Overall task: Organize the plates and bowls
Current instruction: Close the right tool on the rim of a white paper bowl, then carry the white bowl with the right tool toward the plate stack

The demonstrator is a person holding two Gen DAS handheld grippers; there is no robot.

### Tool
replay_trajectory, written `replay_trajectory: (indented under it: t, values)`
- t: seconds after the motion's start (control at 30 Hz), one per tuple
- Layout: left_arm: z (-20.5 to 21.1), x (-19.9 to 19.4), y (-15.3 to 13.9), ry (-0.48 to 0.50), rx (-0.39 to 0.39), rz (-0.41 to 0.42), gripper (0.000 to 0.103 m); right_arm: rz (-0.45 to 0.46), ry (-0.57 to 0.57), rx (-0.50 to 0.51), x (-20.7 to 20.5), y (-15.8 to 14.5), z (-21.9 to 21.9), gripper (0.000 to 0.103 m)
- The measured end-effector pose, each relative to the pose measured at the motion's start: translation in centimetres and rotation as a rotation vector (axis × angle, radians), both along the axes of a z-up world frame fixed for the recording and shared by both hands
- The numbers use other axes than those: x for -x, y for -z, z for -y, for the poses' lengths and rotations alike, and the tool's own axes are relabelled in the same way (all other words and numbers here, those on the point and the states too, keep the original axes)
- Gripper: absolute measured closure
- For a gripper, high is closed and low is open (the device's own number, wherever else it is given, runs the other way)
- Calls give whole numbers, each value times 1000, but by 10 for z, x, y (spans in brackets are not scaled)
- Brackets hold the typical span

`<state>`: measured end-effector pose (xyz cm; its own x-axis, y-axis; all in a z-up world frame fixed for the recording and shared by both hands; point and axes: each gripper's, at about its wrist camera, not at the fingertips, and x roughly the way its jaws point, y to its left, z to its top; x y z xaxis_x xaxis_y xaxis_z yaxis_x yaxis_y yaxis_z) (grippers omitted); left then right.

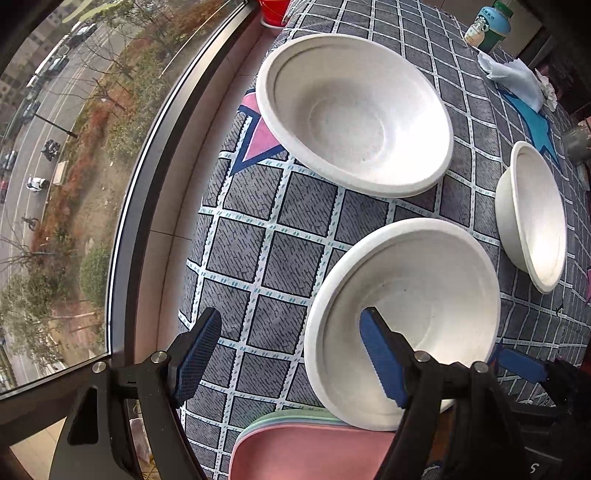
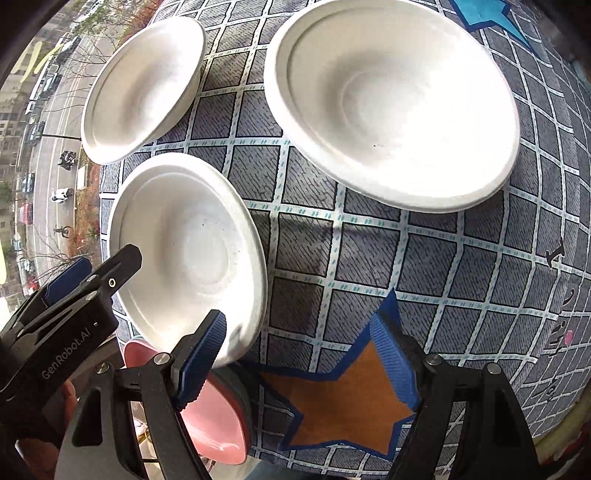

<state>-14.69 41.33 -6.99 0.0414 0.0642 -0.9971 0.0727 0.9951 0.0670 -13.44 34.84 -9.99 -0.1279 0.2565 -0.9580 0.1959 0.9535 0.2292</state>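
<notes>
Three white paper bowls sit on a grey checked tablecloth (image 1: 258,258). In the left wrist view the near bowl (image 1: 424,280) rests partly on a stack of pink and green plates (image 1: 303,446). My left gripper (image 1: 291,350) is open, its right finger (image 1: 384,362) inside this bowl's rim, its left finger outside. A second bowl (image 1: 354,110) lies farther off, a third (image 1: 532,214) to the right. In the right wrist view my right gripper (image 2: 299,354) is open and empty over an orange star, right of the near bowl (image 2: 192,254). The left gripper's body (image 2: 62,317) shows at left.
A window (image 1: 66,147) runs along the table's left edge, with a street below. A Starbucks bottle (image 1: 487,26), crumpled tissues (image 1: 517,77) and a red cup (image 1: 271,13) stand at the far end. The other two bowls show in the right wrist view (image 2: 391,99), (image 2: 144,85).
</notes>
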Motion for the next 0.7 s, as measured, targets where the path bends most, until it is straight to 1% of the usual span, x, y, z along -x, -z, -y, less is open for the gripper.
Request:
replay_trajectory:
  t: [0.07,0.1,0.13,0.17,0.2,0.23,0.27,0.3,0.37,0.47,0.57,0.6,0.7]
  values:
    - [0,-1,5,-3,2,-13,28,-6,1,-3,-6,4,2,22]
    - [0,-1,8,-4,11,-24,37,-6,-1,3,-9,5,3,22]
    - [0,-2,11,-6,19,-40,51,-7,-1,6,-11,7,4,22]
    - [1,-2,15,-7,31,-56,57,-6,1,7,-13,8,6,26]
    - [2,-1,18,-8,54,-70,67,-5,5,8,-14,9,6,39]
    - [4,-1,20,-8,75,-77,76,-9,8,4,-16,9,4,41]
    - [7,-1,21,-3,85,-80,79,-5,12,10,-16,9,2,47]
    - [11,1,21,8,74,-73,79,4,11,-3,-19,8,3,65]
    - [20,3,19,45,48,-58,79,-3,5,-59,-26,8,2,78]
    - [32,8,16,82,40,-59,79,0,-11,-45,-26,5,7,83]
    - [45,16,17,106,41,-67,79,-5,-12,-47,-13,4,17,83]
    - [51,20,16,119,38,-69,79,-11,-9,-50,-8,2,16,83]
    - [73,35,17,169,29,-81,79,-21,0,-47,2,-1,32,83]
